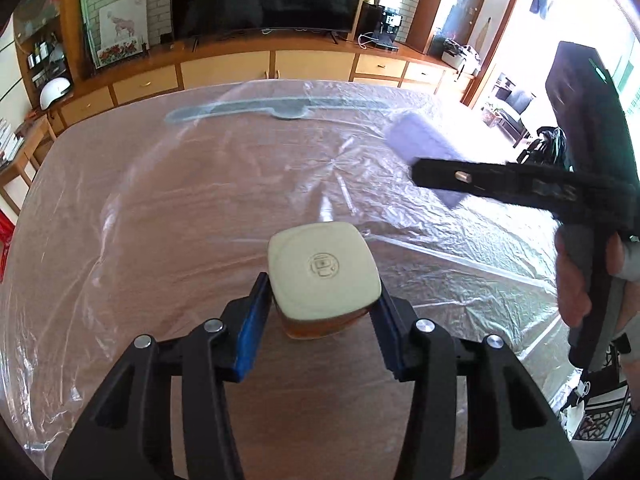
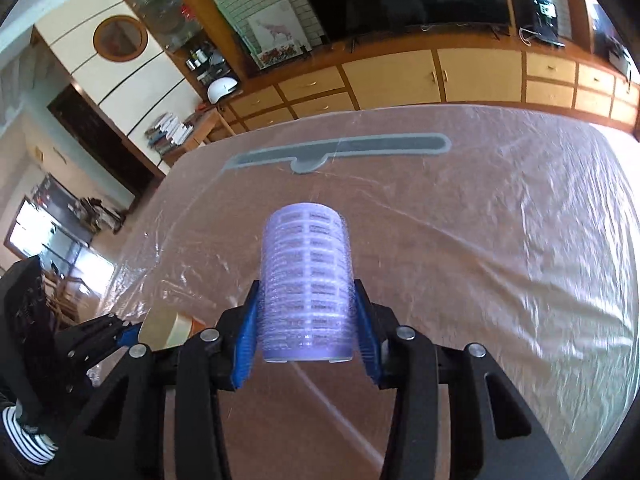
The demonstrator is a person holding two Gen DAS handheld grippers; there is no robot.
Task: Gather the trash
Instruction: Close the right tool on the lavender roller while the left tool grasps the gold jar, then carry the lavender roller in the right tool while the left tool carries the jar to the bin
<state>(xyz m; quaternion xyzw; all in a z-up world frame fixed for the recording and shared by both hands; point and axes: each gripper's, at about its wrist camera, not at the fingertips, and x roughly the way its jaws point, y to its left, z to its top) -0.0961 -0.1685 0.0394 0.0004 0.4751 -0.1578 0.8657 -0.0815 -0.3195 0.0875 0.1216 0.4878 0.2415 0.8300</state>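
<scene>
Grippers angled downward over table point(image 1: 120, 200): left gripper point(image 1: 320, 304) clamping jar point(image 1: 324, 276), right gripper point(image 2: 306, 320) clamping roller point(image 2: 306, 280).

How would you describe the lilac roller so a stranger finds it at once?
Start at the table under clear plastic sheeting. Above it, the right tongs grip a lilac roller. Unlike the cream-lidded jar in the left tongs, it is a ribbed, bristly cylinder.

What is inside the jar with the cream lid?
Below the cream lid, the jar shows amber colour through its clear wall. The lid and the left gripper, whose jaws clamp it, hide most of it; what the amber is cannot be told.
</scene>
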